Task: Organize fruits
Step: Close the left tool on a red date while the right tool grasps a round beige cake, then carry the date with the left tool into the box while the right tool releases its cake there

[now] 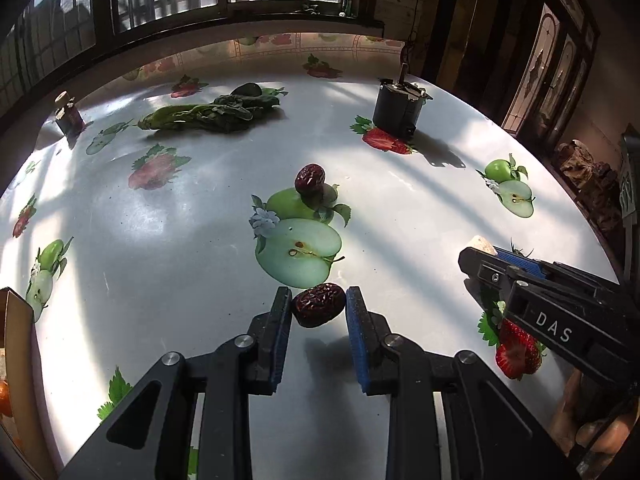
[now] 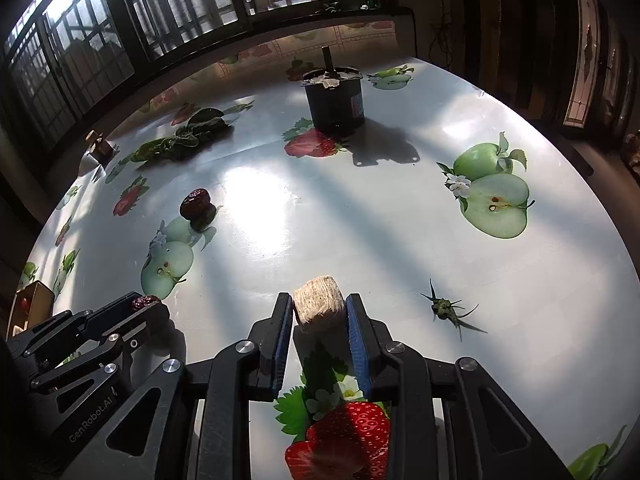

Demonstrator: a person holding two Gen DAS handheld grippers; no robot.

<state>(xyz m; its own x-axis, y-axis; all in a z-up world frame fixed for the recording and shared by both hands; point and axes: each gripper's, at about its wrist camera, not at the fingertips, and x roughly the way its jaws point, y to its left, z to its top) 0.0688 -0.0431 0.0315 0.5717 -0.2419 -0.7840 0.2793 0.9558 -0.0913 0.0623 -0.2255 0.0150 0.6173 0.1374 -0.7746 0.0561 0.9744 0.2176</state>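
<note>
Left wrist view: left hand-held gripper (image 1: 319,304) has a wrinkled dark red jujube (image 1: 319,305) between its blue pads, jaws narrowed to the fruit's width and touching it on both sides. Looks like a grip, and the shadow below suggests it sits just off the tabletop (image 1: 200,208), though I can't confirm the lift. A second jujube (image 1: 309,179) lies loose further out, on a printed green apple. Leafy greens (image 1: 208,114) and what may be an avocado sit at the far edge, a small dark jar (image 1: 68,114) far left, a black boxy motor-like unit (image 1: 398,110) far right. A cardboard box (image 1: 16,320) edge shows at the left border with something orange inside, probably the drop target. Right hand-held gripper (image 1: 486,252) enters from the right with a pale lump at its tip.

Right wrist view: right hand-held gripper (image 2: 319,310) is closed down onto a pale fibrous chunk (image 2: 319,309), pads against both sides. Can't tell what the chunk is, or whether it counts as fruit. A spiky green calyx (image 2: 444,308) lies on the tabletop just right of it. Left hand-held gripper is visible lower left with the jujube at its tip, box corner beyond it.

Progress, my read: mid-task. Something is already in the box, one jujube is in hand, one more is loose. Strawberries and apples are tablecloth print only. Remaining: bin both held items and fetch the far jujube
</note>
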